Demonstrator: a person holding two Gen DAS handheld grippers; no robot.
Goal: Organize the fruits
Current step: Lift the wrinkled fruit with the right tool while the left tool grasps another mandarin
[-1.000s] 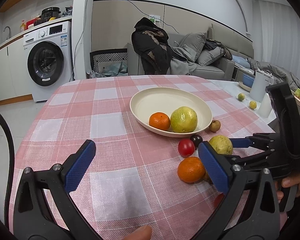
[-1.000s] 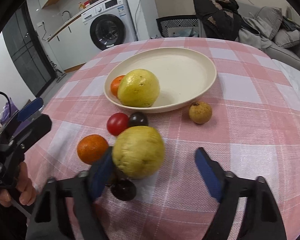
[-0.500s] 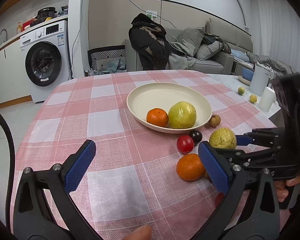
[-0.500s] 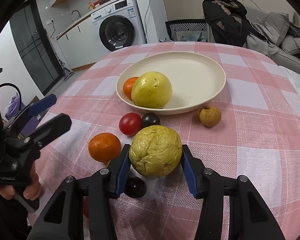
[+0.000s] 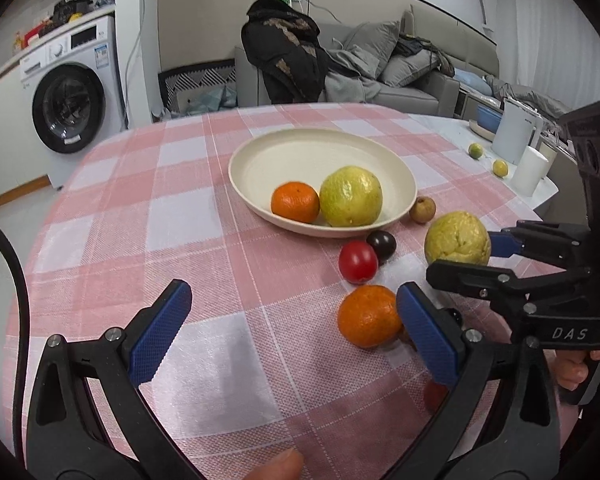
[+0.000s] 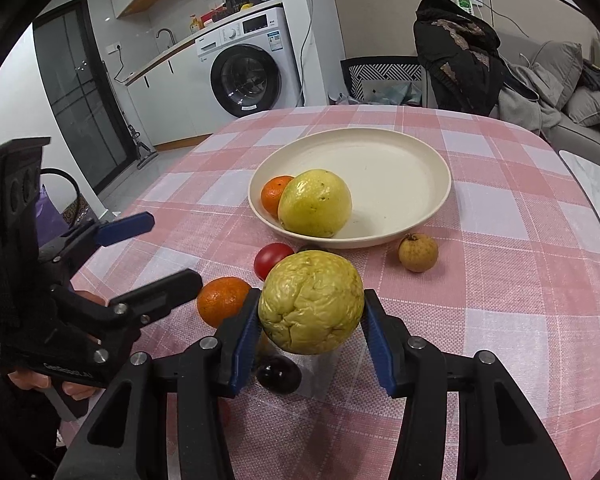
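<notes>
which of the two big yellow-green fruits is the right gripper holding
The wrinkled one, clamped between the right gripper's blue pads above the tablecloth. The smoother one lies in the cream plate beside an orange.

Plate (image 5: 260, 148) mid-desk with two fruits inside at its near edge, loose fruit (image 5: 358, 262) on the desk (image 5: 140, 220) just nearer, right.

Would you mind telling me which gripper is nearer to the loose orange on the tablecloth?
Left. The left gripper has its right pad just beside the loose orange. The right gripper is beyond it, shut on the wrinkled yellow fruit.
</notes>
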